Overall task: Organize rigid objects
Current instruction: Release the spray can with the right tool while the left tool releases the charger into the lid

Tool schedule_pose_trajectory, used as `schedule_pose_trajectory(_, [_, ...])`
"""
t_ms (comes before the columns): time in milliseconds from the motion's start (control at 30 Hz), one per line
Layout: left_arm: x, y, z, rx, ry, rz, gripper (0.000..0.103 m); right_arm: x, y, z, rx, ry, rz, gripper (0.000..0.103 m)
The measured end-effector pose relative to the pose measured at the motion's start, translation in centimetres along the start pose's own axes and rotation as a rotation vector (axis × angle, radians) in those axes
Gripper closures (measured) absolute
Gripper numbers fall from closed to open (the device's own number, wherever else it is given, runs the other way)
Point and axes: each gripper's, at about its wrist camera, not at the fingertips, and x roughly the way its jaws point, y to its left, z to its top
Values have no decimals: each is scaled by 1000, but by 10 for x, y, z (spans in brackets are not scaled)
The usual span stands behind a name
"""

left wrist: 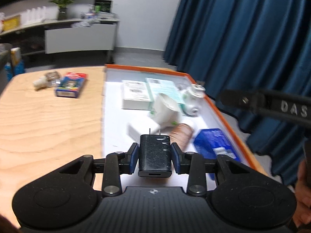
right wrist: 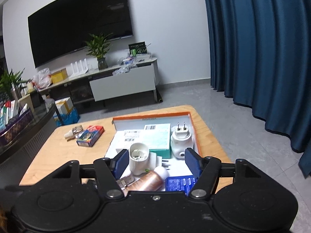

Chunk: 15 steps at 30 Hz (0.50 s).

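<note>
Left gripper (left wrist: 155,156) fingers clamp a scuffed black USB charger (left wrist: 155,153), prongs forward, over orange-rimmed tray (left wrist: 223,114). Right gripper (right wrist: 156,162) fingers spread apart. Wooden tabletop (left wrist: 48,120), blue curtain (left wrist: 243,38).

Each tool (left wrist: 155,158) (right wrist: 157,162) — matte black, blue pads (left wrist: 133,160), silver screws.

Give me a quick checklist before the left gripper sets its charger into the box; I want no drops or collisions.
1. Black plug-in charger held between left gripper fingers: ok.
2. Charger over orange-rimmed white box: ok.
3. Bare landing spot in the box: cannot tell, contents crowded.
4. Right gripper open, holding nothing: ok.
5. Blue carton on wooden table not yet boxed: not ok.
</note>
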Motion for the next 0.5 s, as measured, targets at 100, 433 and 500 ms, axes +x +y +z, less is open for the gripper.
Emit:
schedule_pose_trajectory(100, [5, -9, -1, 27, 9, -63, 67, -1, -3, 2, 24, -7, -1, 24])
schedule_pose_trajectory(433, [8, -18, 4, 38, 7, -138, 47, -2, -4, 12, 38, -15, -10, 24])
schedule_pose_trajectory(500, [4, -7, 8, 20, -7, -107, 47, 3, 2, 14, 32, -4, 6, 23])
